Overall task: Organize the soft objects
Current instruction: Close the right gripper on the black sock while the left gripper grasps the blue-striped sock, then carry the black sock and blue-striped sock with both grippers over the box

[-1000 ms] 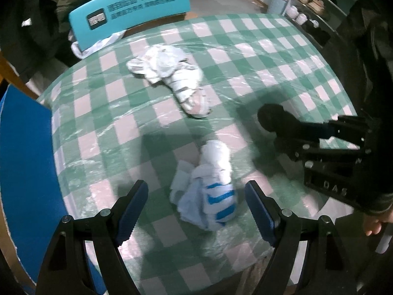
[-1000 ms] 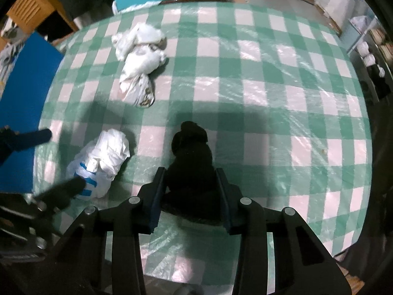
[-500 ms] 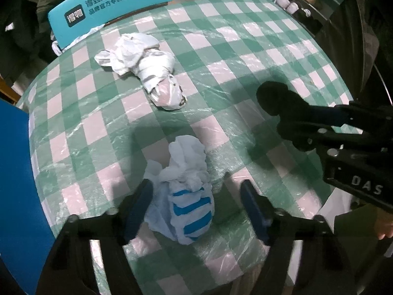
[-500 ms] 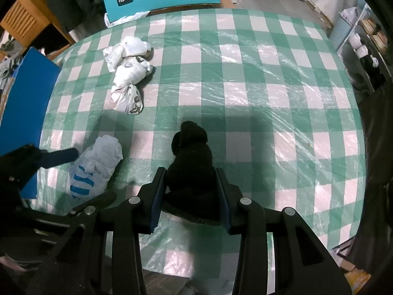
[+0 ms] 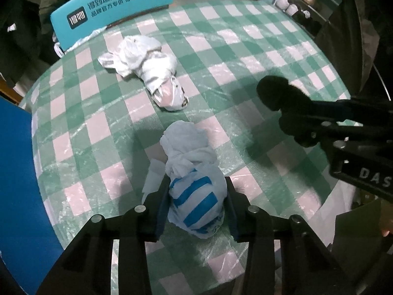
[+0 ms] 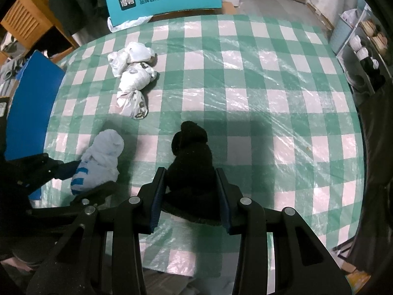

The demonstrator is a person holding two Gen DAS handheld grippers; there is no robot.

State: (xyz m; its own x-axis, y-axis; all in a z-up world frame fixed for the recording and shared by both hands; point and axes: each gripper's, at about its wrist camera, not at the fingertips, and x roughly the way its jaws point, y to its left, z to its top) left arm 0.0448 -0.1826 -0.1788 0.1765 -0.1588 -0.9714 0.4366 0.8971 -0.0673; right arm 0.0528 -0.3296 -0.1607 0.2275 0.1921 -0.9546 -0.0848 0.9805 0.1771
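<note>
Crumpled blue-striped bundle [image 5: 196,191] squeezed in left gripper [image 5: 196,205]

Both my feeds run dim and cool-toned, with strong fisheye bending that curves the table [image 5: 245,56] and blacks out the corners. The clear plastic cover [image 6: 258,73] throws streaky white glare across the checks (worst on the far side). Soft dark shadows pool just beyond the black bundle [image 6: 191,162] and beside the blue-striped bundle [image 5: 196,191]. Focus holds reasonably at centre; edges smear, and the dark gripper bodies lose nearly all detail.
</note>
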